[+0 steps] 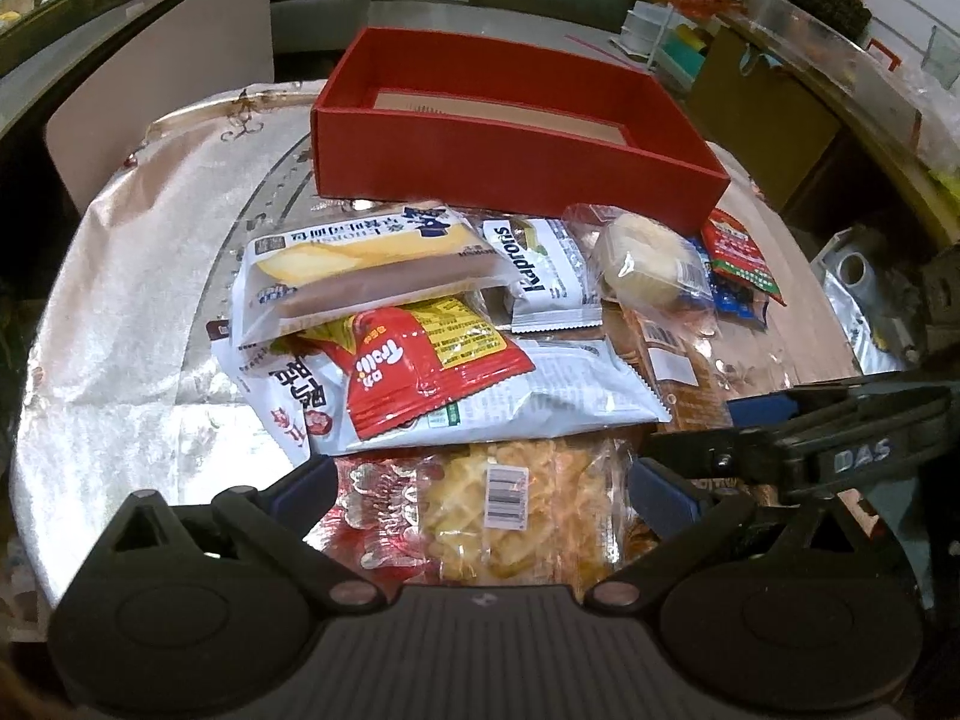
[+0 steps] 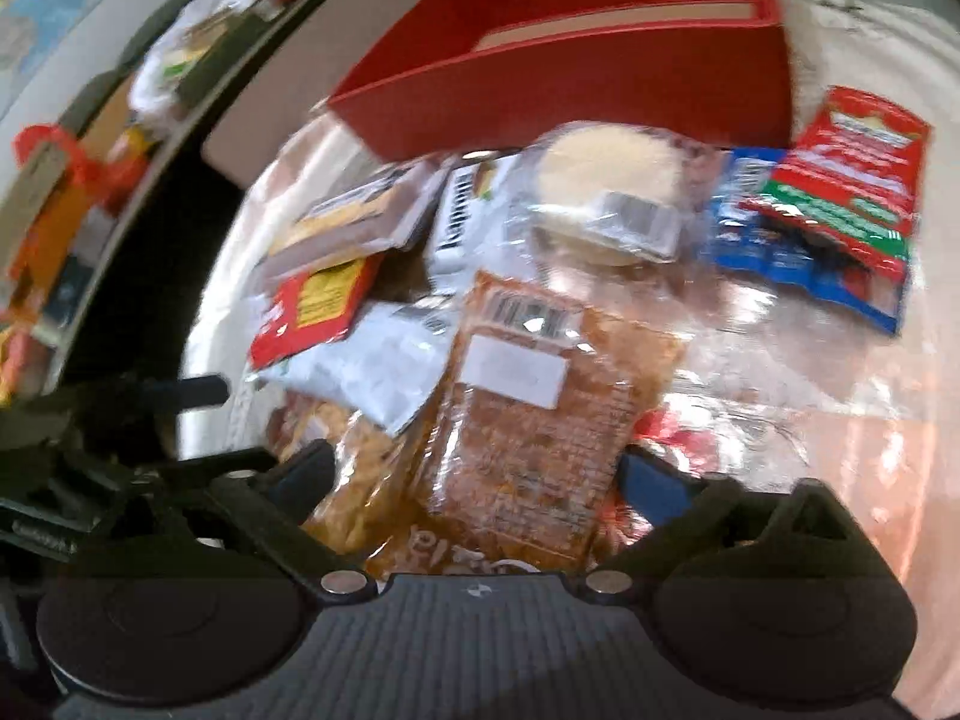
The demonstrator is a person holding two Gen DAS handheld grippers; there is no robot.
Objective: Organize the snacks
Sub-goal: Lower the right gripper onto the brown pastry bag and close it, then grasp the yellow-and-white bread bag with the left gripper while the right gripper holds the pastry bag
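An empty red box (image 1: pixel 516 162) (image 2: pixel 570 96) stands at the back of the cloth-covered table. In front lies a heap of snacks: a white cake pack (image 1: pixel 360 276), a red Trolli pack (image 1: pixel 420 372), a white Kaprons pack (image 1: pixel 546 270), a wrapped round pastry (image 1: pixel 642 264) (image 2: pixel 600 180) and a big white bag (image 1: pixel 540 402). My left gripper (image 1: pixel 483 498) stands open over a clear pack of yellow crisps (image 1: pixel 510 510). My right gripper (image 2: pixel 480 480) (image 1: pixel 690 429) is open, its fingers either side of an orange-brown pack (image 2: pixel 528 420) with a white label. The right wrist view is blurred.
A red-and-green pack (image 1: pixel 741 255) (image 2: pixel 852 180) and a blue pack (image 1: pixel 735 300) (image 2: pixel 780 258) lie right of the heap. Bare shiny cloth (image 1: pixel 150 300) spreads to the left. Counters and shelves with goods surround the table.
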